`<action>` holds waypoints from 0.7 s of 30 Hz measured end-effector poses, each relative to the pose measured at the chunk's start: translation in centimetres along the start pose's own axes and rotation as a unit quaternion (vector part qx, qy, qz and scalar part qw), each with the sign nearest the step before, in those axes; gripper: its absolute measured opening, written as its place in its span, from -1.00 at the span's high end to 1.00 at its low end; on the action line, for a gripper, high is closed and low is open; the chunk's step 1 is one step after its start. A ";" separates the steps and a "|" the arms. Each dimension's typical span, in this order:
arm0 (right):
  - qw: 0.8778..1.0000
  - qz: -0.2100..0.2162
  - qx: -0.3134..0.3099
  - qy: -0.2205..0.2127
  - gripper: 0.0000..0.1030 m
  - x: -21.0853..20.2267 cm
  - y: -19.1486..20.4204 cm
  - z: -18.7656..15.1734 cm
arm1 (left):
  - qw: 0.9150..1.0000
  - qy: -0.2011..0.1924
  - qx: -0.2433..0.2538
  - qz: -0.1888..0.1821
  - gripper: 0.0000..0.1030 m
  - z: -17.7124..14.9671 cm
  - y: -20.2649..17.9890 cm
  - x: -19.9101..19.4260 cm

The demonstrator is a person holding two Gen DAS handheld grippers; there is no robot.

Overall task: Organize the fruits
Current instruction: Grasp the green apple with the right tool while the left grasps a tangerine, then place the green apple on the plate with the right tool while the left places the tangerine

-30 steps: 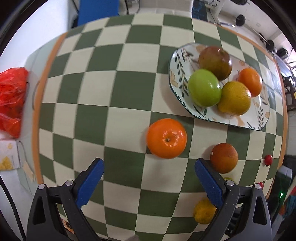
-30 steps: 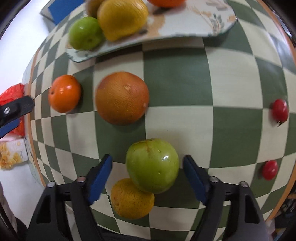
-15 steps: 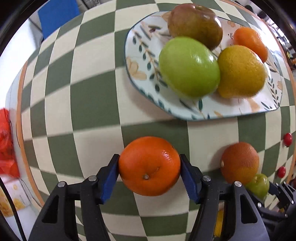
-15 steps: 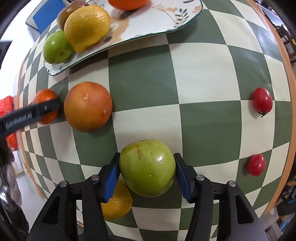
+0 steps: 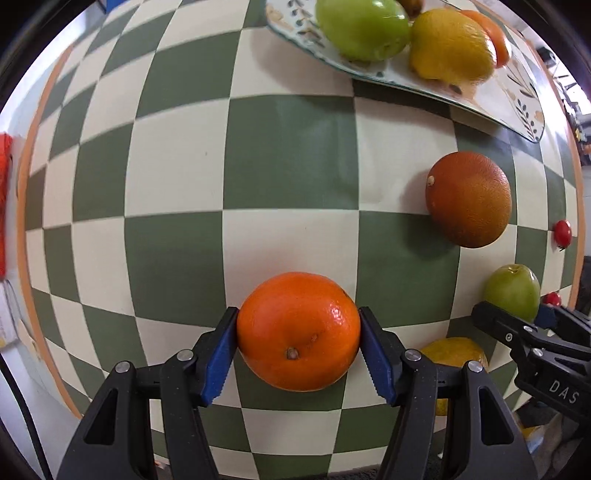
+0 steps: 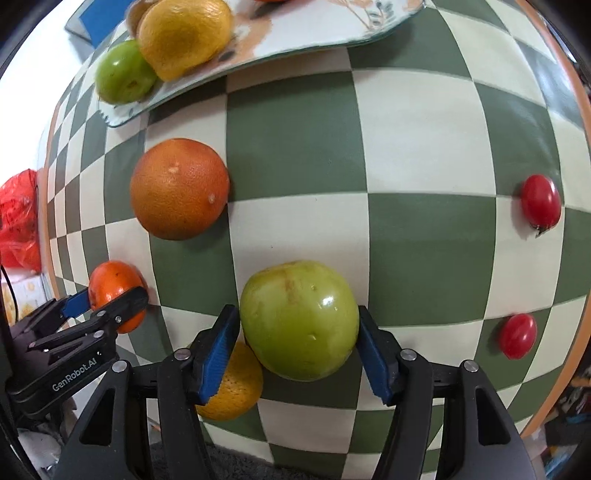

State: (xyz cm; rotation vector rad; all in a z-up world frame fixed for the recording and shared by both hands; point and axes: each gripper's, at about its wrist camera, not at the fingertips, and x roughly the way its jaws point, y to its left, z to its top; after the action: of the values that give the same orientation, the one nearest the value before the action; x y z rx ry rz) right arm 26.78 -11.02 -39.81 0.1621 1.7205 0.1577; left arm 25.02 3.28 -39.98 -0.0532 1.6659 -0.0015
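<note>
You have both tools loaded. Your left tool (image 5: 298,332) is pinching the orange (image 5: 298,331), its blue pads pressed against either side of the fruit. Your right tool (image 6: 299,325) is pinching the green apple (image 6: 299,320) the same way. Whether either fruit is lifted or still sitting on the checkered desk (image 6: 424,147) cannot be told from these views.

Take the patterned plate (image 6: 314,33) as your landmark. It lies at the far side of the desk and already carries a green apple (image 5: 364,27), a yellow citrus (image 5: 450,46) touching it, and an orange-coloured fruit (image 5: 489,31) behind; another fruit further back is mostly cut off by the frame. So part of the sorting looks done.

Off the plate, a fair amount is left. A grapefruit (image 6: 180,189) sits on the desk just on your side of the plate. Your two held fruits are further from the plate than that. A small yellow-orange citrus (image 6: 236,387) sits further still from the plate, partly hidden beneath the held apple and the right tool. Two cherry tomatoes (image 6: 540,201) (image 6: 518,336) lie well apart from the plate, toward the desk's right edge.

My judgement: you are roughly at the midpoint, with two fruits in hand to carry to the plate, then the grapefruit, the small citrus and the tomatoes.
</note>
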 end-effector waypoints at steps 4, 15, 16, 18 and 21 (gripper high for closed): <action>1.000 0.001 -0.005 -0.026 -0.13 -0.9 -0.3 -0.4 | 1.000 -0.018 0.010 0.001 -0.17 0.2 -1.6 -1.5; 0.985 0.128 0.037 -0.110 -0.13 -13.7 -7.4 8.2 | 0.983 -0.080 -0.024 -0.163 -0.18 10.7 -8.6 -13.2; 0.985 0.127 0.035 -0.112 -0.13 -14.2 -7.8 9.7 | 0.982 -0.074 -0.033 -0.172 -0.18 11.7 -8.9 -12.7; 0.986 0.120 0.036 -0.113 -0.13 -14.6 -8.7 13.0 | 0.979 -0.056 -0.062 -0.187 -0.18 14.0 -9.2 -11.6; 0.988 0.118 0.034 -0.094 -0.13 -13.9 -9.4 17.0 | 0.976 -0.032 -0.091 -0.194 -0.18 16.2 -9.0 -9.9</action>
State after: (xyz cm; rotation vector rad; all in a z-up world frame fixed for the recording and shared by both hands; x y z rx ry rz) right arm 45.49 -22.77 -30.85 0.4188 1.5151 0.2512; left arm 42.42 -4.87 -31.38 -0.5108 1.5648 -0.1421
